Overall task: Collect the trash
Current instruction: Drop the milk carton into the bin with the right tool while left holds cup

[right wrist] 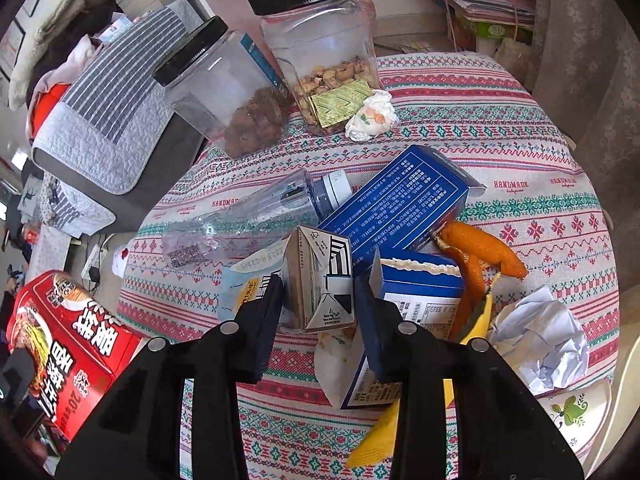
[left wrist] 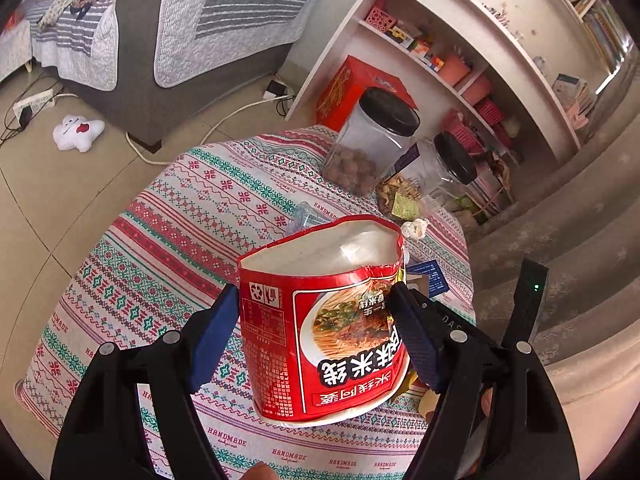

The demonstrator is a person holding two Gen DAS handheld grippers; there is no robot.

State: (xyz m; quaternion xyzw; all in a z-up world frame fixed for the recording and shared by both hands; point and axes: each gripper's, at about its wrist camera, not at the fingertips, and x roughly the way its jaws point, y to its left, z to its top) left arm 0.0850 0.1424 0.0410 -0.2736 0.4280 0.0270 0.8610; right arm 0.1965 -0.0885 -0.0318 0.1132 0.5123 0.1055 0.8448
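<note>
The left gripper (left wrist: pixel 314 334) has its blue pads clamped on either side of a crushed red noodle cup (left wrist: pixel 324 320), held upside down above the near edge of the patterned tablecloth (left wrist: pixel 168 216), while the right gripper (right wrist: pixel 318 300) pinches a small grey drink carton (right wrist: pixel 320 280) in the middle of the heap. To my eye the job is barely under way. Still lying on the cloth are a clear plastic bottle (right wrist: pixel 248 216), a blue box (right wrist: pixel 400 200), orange peel (right wrist: pixel 480 250), crumpled paper (right wrist: pixel 540 332) to the right and a tissue wad (right wrist: pixel 372 116) by the far snack jars (right wrist: pixel 316 40), and I see no bin anywhere.
</note>
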